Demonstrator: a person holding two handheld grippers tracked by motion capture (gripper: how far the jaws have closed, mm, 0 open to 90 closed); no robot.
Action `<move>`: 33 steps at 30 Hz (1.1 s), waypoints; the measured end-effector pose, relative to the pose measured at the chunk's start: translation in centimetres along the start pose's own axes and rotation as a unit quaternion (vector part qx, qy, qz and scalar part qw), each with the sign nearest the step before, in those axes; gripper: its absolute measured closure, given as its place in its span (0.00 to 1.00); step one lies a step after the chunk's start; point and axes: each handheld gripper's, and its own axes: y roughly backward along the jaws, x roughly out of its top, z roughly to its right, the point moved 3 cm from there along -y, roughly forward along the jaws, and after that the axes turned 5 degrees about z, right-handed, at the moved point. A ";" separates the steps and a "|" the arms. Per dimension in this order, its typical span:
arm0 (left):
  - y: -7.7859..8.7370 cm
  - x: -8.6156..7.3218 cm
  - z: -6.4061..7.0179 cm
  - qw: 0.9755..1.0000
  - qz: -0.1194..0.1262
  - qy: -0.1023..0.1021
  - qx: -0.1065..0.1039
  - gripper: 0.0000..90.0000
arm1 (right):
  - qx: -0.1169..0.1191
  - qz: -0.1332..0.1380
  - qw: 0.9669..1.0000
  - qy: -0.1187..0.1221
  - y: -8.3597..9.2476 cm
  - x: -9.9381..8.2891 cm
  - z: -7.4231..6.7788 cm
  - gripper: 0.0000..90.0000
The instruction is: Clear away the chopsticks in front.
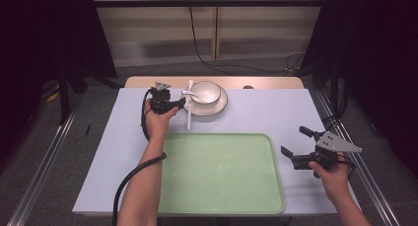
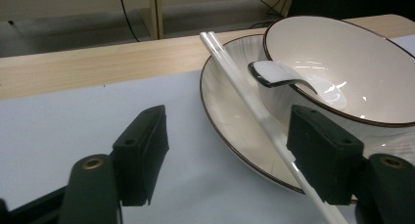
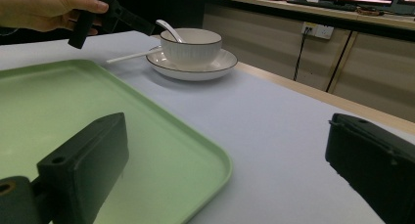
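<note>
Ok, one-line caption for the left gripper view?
Open left gripper straddling white chopsticks resting on the brown-rimmed white plate.

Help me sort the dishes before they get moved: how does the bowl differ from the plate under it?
The bowl is deep with tall walls; the plate is shallow and wider. The bowl sits on the plate, while the plate rests on the table. A spoon lies in the bowl; a pair of white chopsticks leans across the plate's rim. Both dishes are white with a thin dark rim.
</note>
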 end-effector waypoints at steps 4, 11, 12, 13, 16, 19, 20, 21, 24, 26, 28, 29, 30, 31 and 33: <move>-0.4 -0.1 0.2 1.000 -0.008 0.007 -0.006 0.46 | 0.003 -0.001 1.000 -0.001 0.0 0.0 -0.1 0.02; -0.9 -0.1 0.6 1.000 -0.020 0.013 -0.006 0.50 | 0.003 -0.002 1.000 -0.002 0.0 -0.1 -0.1 0.02; -1.0 -0.2 0.7 1.000 -0.021 0.013 -0.007 0.50 | 0.003 -0.003 1.000 -0.003 0.0 -0.1 -0.1 0.02; -1.1 -0.2 0.7 1.000 -0.023 0.009 -0.007 0.50 | 0.003 -0.003 1.000 -0.003 0.0 -0.1 -0.1 0.02; -1.3 -0.2 0.7 1.000 -0.028 0.005 -0.005 0.50 | 0.004 -0.003 1.000 -0.002 0.0 -0.1 -0.1 0.02; -1.6 -0.2 0.8 1.000 -0.031 0.000 -0.001 0.48 | 0.003 -0.002 1.000 -0.002 0.0 -0.1 0.0 0.02; -1.7 -0.2 0.9 0.999 -0.033 -0.002 -0.001 0.47 | 0.003 -0.002 1.000 -0.001 -0.1 -0.1 0.0 0.02; -1.8 -0.2 0.9 0.999 -0.037 -0.006 0.000 0.47 | 0.003 -0.002 1.000 0.000 -0.1 -0.1 0.0 0.02; -2.0 -0.3 1.0 0.999 -0.039 -0.005 0.004 0.47 | 0.002 -0.003 1.000 0.003 -0.1 -0.1 0.0 0.02; -2.2 -0.4 0.9 0.999 -0.041 -0.005 0.007 0.47 | 0.003 -0.004 1.000 0.001 -0.1 -0.2 0.1 0.02; -2.3 -0.4 1.0 0.999 -0.039 0.000 0.007 0.46 | 0.004 -0.005 1.000 0.001 -0.1 -0.2 0.0 0.02; -2.3 -0.4 1.0 0.999 -0.039 0.000 0.007 0.46 | 0.004 -0.005 1.000 0.001 -0.1 -0.2 0.0 0.02; -2.3 -0.4 1.0 0.999 -0.038 0.003 0.006 0.46 | 0.004 -0.005 1.000 0.000 -0.1 -0.2 0.0 0.02; -2.3 -0.4 1.0 0.999 -0.042 -0.001 0.007 0.46 | 0.004 -0.004 1.000 0.001 -0.1 -0.2 0.1 0.02; -2.4 -0.4 1.1 0.999 -0.043 0.003 0.009 0.46 | 0.005 -0.005 1.000 0.000 -0.1 -0.2 0.0 0.02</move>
